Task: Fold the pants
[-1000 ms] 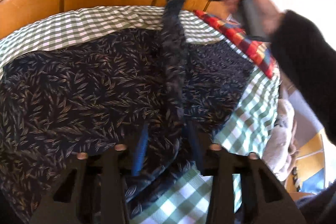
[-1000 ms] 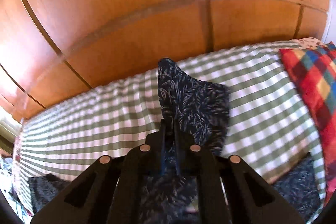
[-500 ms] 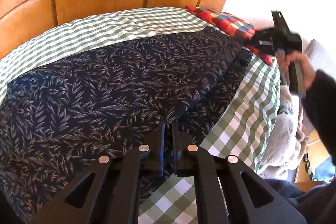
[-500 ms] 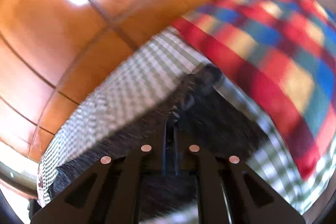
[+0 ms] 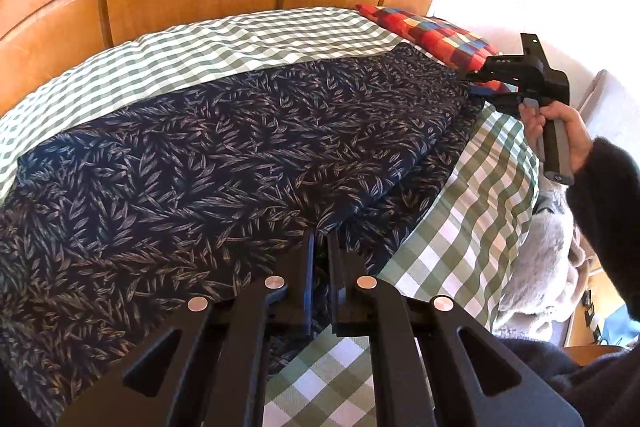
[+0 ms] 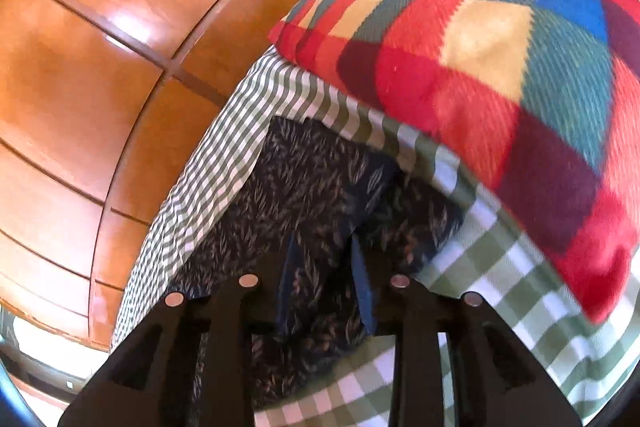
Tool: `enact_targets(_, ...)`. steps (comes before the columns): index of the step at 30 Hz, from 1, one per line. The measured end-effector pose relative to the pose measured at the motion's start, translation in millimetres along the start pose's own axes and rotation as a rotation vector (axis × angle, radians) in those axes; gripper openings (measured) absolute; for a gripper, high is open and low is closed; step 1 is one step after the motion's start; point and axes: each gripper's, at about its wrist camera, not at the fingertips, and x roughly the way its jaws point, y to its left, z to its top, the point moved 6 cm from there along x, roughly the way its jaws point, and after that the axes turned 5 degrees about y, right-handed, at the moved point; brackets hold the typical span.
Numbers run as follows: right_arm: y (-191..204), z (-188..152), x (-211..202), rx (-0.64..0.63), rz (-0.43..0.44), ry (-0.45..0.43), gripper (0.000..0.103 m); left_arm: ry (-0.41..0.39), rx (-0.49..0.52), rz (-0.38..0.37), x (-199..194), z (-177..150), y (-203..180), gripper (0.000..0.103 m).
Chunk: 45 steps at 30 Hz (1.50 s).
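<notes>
Across the left wrist view, the pants (image 5: pixel 224 155) lie lengthwise on the bed (image 5: pixel 248 39), one leg apparently laid over the other, so the first fold looks done. The left gripper (image 5: pixel 320 247) has its jaws clenched on the near edge of the cloth. At the far end the right gripper (image 5: pixel 480 85), held by the right hand (image 5: pixel 560 127), sits at the cloth's tip beside the plaid pillow (image 5: pixel 432 31). From the right wrist view, the right gripper (image 6: pixel 324 255) has its jaws released, with the pants (image 6: pixel 320 187) end lying flat between and beyond them, just under the plaid pillow (image 6: pixel 500 39). Judging by this, the crosswise folds remain.
</notes>
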Motion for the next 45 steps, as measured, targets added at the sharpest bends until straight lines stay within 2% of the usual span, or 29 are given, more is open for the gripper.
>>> enact_targets(1, 1, 5, 1, -0.004, -0.017, -0.002, 0.023, -0.006, 0.003, 0.0, -3, 1, 0, 0.005)
enact_targets(2, 2, 6, 1, -0.015, -0.034, -0.007, 0.007, -0.012, 0.005, -0.001, -5, 1, 0, 0.005)
enact_targets(3, 6, 9, 1, -0.024, -0.048, -0.011, 0.004, -0.02, 0.007, -0.005, -8, 2, 0, 0.005)
enact_targets(7, 22, 12, -21, -0.102, -0.061, -0.058, 0.003, -0.036, -0.009, -0.038, -15, 1, 2, 0.005)
enact_targets(12, 13, 1, -32, -0.117, -0.085, -0.067, 0.003, 0.003, 0.003, -0.05, -5, -9, -1, 0.005)
enact_targets(17, -11, -13, -23, -0.06, -0.124, -0.043, 0.003, 0.006, -0.006, -0.066, -3, -11, 0, 0.005)
enact_targets(24, -24, -20, -23, -0.024, -0.158, -0.065, 0.003, 0.012, -0.038, -0.073, 4, -16, 6, 0.005)
enact_targets(27, -27, -19, -13, -0.01, -0.159, -0.047, 0.003, 0.014, -0.082, -0.101, 1, -16, 11, 0.011)
enact_targets(29, -24, -19, -15, -0.021, -0.156, -0.054, 0.007, 0.008, -0.115, -0.122, -10, -17, 16, 0.028)
enact_targets(32, -18, -21, -29, -0.056, -0.188, -0.073, 0.02, -0.048, -0.16, -0.191, -35, -22, 23, 0.039)
enact_targets(35, 4, -30, -50, -0.145, -0.198, -0.115, 0.023, -0.083, -0.255, -0.173, -51, -32, 48, 0.039)
enact_targets(37, 29, -42, -52, -0.215, -0.153, -0.097, 0.026, -0.113, -0.312, -0.142, -58, -37, 64, 0.039)
enact_targets(43, 139, -126, -3, -0.507, 0.099, 0.18, 0.04, -0.103, -0.268, -0.103, -62, -44, 57, 0.039)
enact_targets(44, 160, -148, 8, -0.561, 0.149, 0.248, 0.048, -0.114, -0.22, -0.095, -66, -44, 48, 0.039)
enact_targets(45, 172, -160, 12, -0.599, 0.174, 0.279, 0.056, -0.122, -0.187, -0.086, -68, -44, 42, 0.039)
